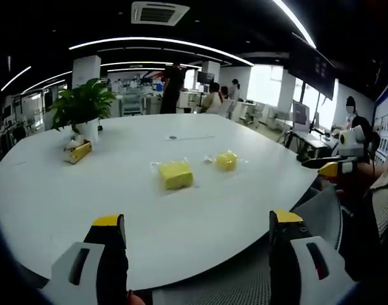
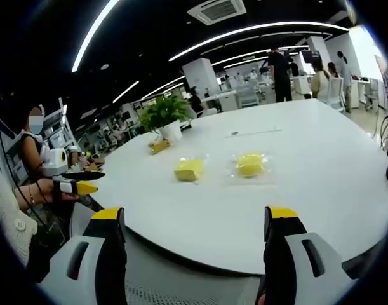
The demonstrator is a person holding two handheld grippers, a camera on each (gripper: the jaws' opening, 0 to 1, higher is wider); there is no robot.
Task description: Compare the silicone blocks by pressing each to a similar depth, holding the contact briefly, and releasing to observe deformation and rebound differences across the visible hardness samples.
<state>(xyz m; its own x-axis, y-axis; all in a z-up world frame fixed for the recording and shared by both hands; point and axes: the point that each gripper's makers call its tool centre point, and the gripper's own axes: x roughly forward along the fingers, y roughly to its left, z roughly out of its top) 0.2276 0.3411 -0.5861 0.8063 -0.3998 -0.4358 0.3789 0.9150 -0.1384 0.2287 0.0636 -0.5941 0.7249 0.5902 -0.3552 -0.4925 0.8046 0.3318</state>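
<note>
Well beyond left hand-held gripper (image 1: 197,230): blocks (image 1: 175,174).

Left gripper (image 1: 197,222): jaws spread wide, nothing between them, yellow tips level, held in the air. Right gripper (image 2: 195,216): jaws likewise wide apart and bare, tips level. Each gripper also shows at the edge of the other's view, held out by a hand (image 2: 44,187).

A potted plant (image 1: 82,108) stands beside a yellow box (image 1: 78,152) on the white table (image 1: 47,197)
</note>
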